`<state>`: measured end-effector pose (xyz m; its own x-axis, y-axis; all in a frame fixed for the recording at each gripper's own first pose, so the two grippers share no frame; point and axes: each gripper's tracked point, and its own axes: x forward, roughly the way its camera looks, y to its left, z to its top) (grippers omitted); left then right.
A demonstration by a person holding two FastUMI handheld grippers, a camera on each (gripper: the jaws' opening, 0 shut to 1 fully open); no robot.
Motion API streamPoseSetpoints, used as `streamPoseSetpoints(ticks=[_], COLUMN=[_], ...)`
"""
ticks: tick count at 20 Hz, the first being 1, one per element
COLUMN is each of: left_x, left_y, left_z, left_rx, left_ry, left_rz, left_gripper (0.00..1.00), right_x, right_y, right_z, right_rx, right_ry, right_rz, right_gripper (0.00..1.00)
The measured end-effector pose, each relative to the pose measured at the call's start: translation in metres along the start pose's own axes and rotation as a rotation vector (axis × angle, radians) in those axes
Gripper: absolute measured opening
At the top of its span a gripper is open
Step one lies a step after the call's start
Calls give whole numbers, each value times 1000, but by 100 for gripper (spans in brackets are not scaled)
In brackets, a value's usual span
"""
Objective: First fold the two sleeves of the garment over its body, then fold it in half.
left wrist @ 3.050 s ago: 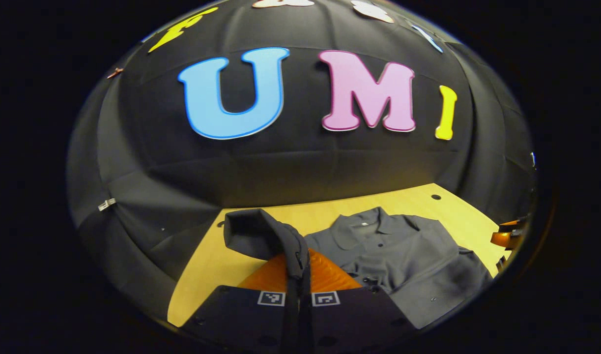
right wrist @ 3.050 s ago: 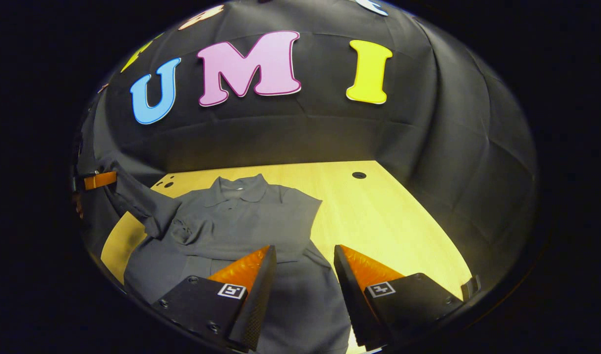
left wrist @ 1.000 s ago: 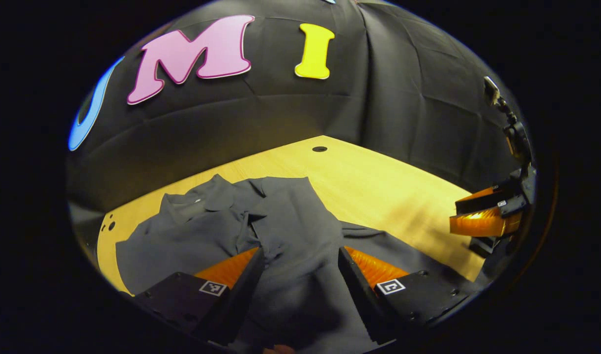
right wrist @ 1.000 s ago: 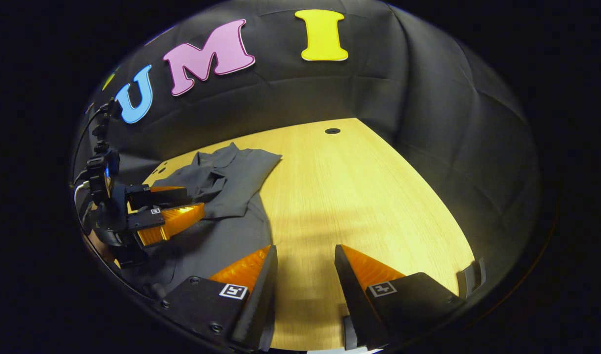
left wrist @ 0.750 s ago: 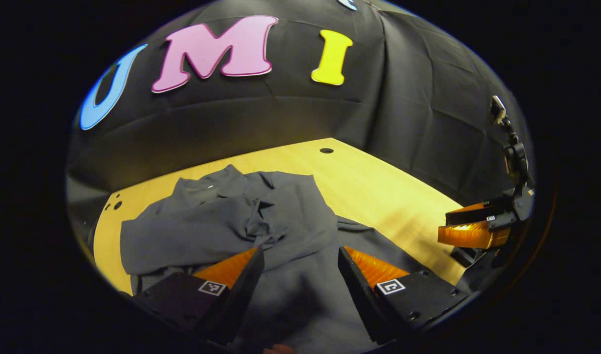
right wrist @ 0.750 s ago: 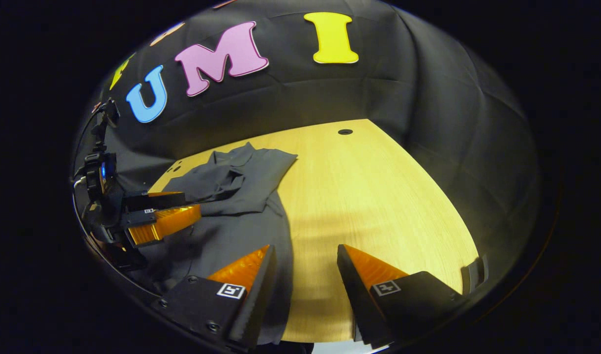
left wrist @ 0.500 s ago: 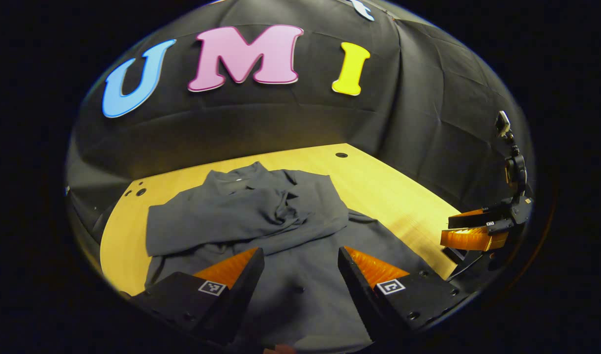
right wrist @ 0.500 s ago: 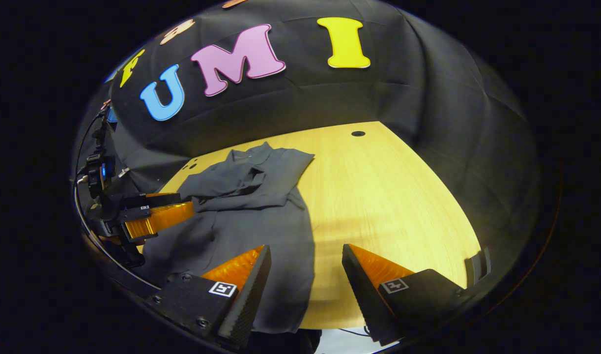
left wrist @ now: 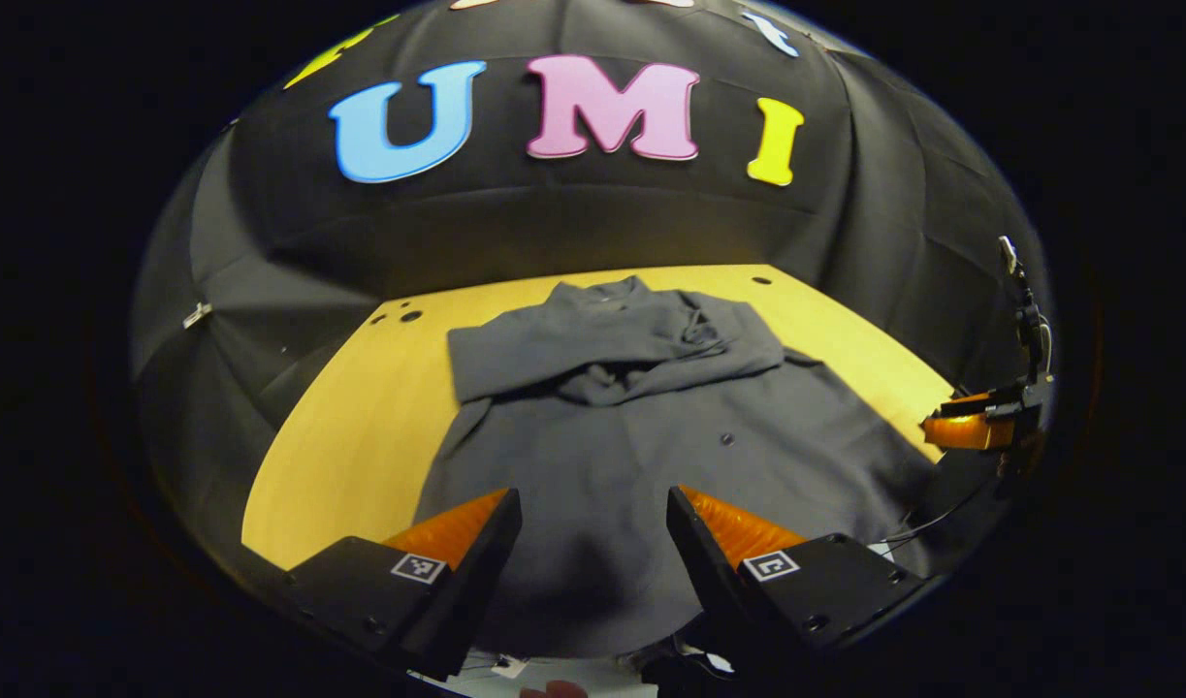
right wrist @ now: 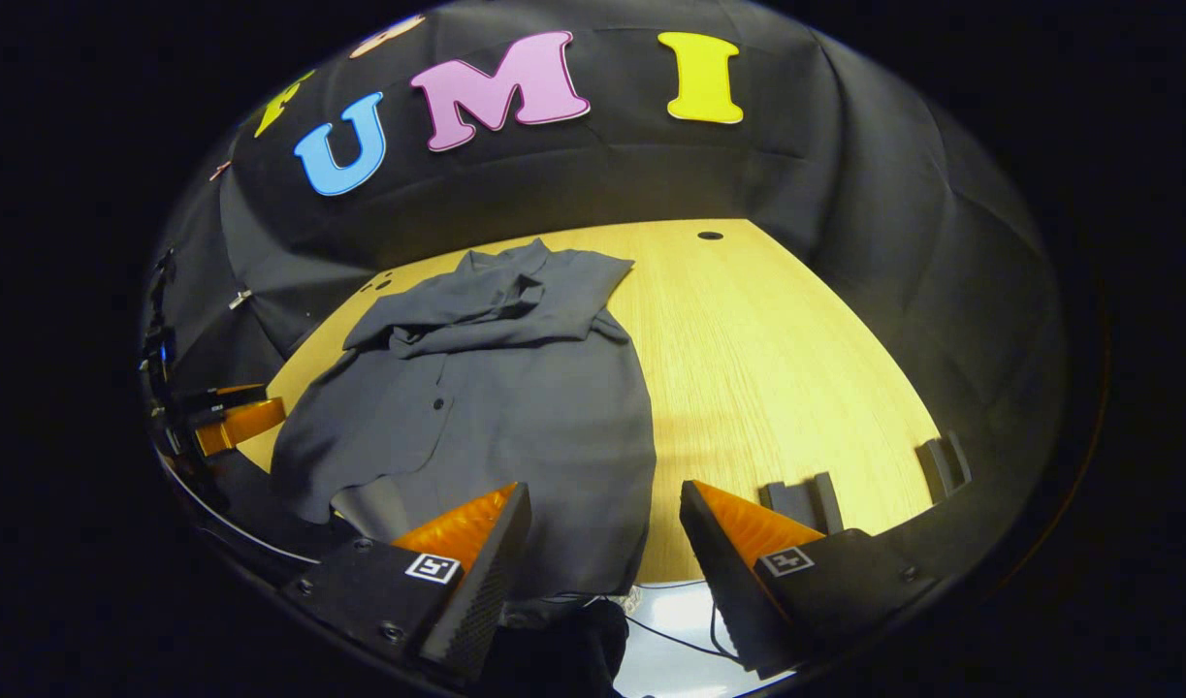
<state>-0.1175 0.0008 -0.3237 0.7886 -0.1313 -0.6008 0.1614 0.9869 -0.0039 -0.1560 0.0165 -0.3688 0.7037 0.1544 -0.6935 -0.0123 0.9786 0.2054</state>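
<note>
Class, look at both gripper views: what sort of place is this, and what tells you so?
Probably a staged recording booth, not a home: black cloth wall behind, one bare wooden table, a grey shirt laid out for folding.

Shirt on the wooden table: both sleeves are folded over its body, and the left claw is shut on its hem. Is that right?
Not quite. The left claw is open, its fingers spread above the shirt without gripping the hem, as the left gripper view shows. The rest stands: both sleeves lie folded over its body on the table.
</note>
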Motion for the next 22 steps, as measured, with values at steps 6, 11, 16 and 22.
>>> streamPoseSetpoints(ticks=[6,11,16,22], left_x=[-2,12,24,29], left_y=[55,72,70,60], left_z=[-70,-104,-107,-110], left_rx=[-89,-111,-100,-118], left_ry=[93,161,172,177], left_rz=[99,121,98,66], left_gripper=[95,96,96,96], right_x=[7,17,26,31], right_y=[3,7,10,10], right_z=[-33,-50,-61,-64], right_rx=[6,13,-10,-32], right_ry=[51,74,94,89], right_rz=[-35,-68,-90,-129], right_gripper=[95,96,95,95])
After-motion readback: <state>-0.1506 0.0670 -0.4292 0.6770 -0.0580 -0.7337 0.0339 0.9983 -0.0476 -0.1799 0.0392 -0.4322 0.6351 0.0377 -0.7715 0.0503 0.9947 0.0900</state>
